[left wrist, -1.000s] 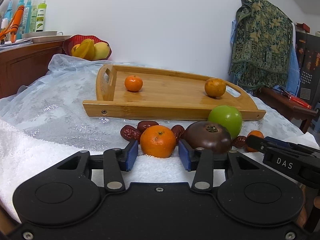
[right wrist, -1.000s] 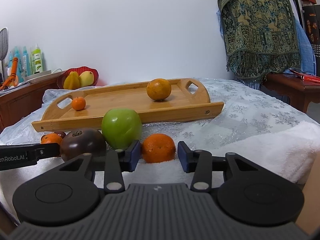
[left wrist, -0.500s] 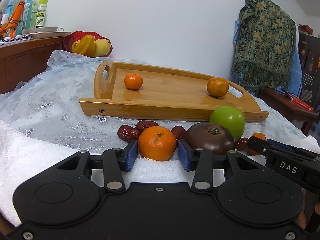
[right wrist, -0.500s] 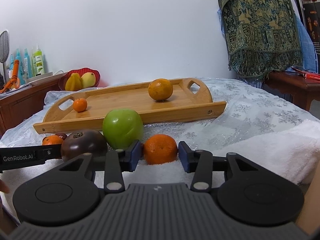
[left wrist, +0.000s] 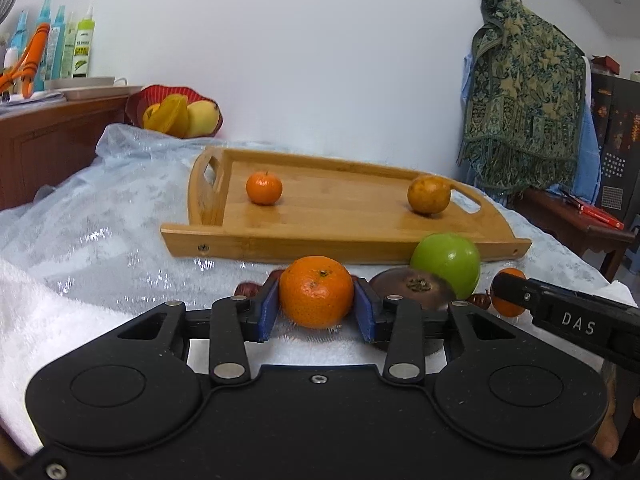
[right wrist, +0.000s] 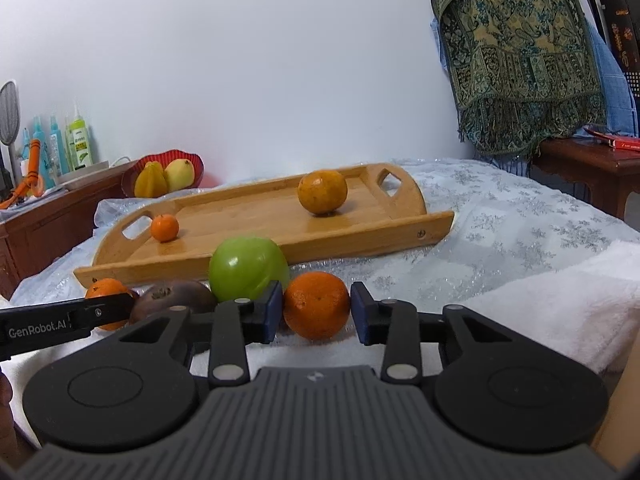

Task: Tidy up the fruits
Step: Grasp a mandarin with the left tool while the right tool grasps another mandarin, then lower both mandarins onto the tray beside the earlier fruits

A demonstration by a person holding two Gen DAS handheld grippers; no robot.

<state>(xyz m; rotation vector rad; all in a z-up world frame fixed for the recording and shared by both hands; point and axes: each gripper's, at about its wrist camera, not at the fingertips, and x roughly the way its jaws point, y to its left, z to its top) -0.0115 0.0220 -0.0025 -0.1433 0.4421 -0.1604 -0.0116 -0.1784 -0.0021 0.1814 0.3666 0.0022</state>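
My left gripper [left wrist: 316, 309] is shut on a tangerine [left wrist: 316, 291] and holds it just above the white towel [left wrist: 60, 312]. My right gripper [right wrist: 316, 312] stands around a second tangerine [right wrist: 316, 305]; the left pad touches it and a small gap shows at the right pad. A green apple [right wrist: 248, 268] and a dark purple fruit [right wrist: 172, 300] lie beside it. The wooden tray [left wrist: 344, 236] behind holds a small tangerine [left wrist: 264, 188] and an orange [left wrist: 429, 195].
Red dates [left wrist: 480, 300] lie among the fruit on the towel. A red bowl [left wrist: 176, 114] with yellow fruit stands at the back left by a wooden cabinet [left wrist: 48, 140] with bottles. A patterned cloth [left wrist: 524, 92] hangs at the right over a side table [left wrist: 572, 228].
My left gripper has closed on the tangerine and lifted it slightly. My right gripper has moved closer around the other tangerine and narrowed.
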